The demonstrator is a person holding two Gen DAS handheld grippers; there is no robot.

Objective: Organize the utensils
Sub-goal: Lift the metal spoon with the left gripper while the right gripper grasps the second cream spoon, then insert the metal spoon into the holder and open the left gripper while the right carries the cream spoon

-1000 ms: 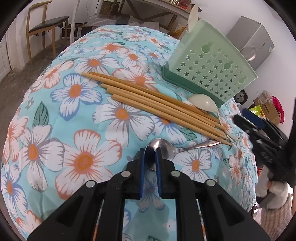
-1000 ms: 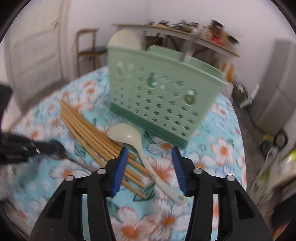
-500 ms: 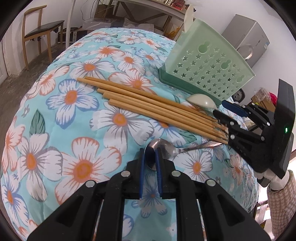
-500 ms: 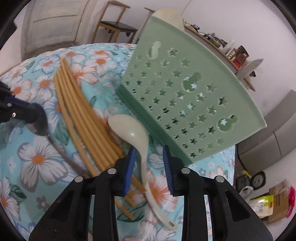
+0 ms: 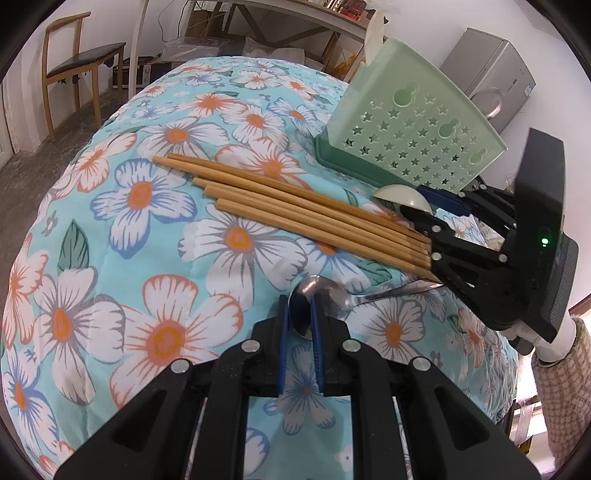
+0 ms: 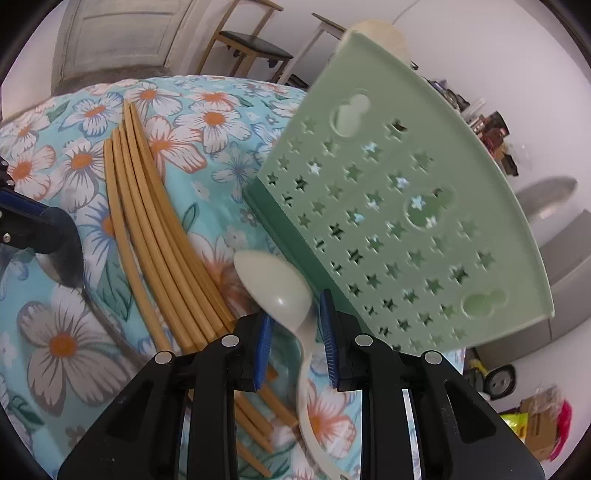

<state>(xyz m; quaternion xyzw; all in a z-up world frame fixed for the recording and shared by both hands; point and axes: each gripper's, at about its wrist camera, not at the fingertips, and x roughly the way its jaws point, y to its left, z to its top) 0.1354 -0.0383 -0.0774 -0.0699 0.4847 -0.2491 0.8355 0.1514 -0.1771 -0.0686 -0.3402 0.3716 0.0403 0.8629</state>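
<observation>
My left gripper (image 5: 300,314) is shut on the bowl of a metal spoon (image 5: 334,295), which lies on the floral tablecloth (image 5: 155,229). Several wooden chopsticks (image 5: 295,206) lie side by side beyond it. My right gripper (image 6: 295,325) is open around the neck of a cream plastic spoon (image 6: 277,288), its blue pads (image 6: 264,332) either side without gripping. The right gripper also shows in the left wrist view (image 5: 424,206), low at the spoon. A green perforated utensil holder (image 6: 399,206) stands just behind, with a cream utensil (image 6: 384,33) in it.
The table edge curves away on the left. A wooden chair (image 5: 74,70) stands beyond the table, a shelf table (image 5: 295,22) at the back, and a grey cabinet (image 5: 491,70) to the right. Bags and boxes (image 6: 539,424) lie on the floor.
My right gripper has moved forward and down to the cream spoon, its jaws narrowing around the neck. My left gripper stays shut on the metal spoon, barely moved.
</observation>
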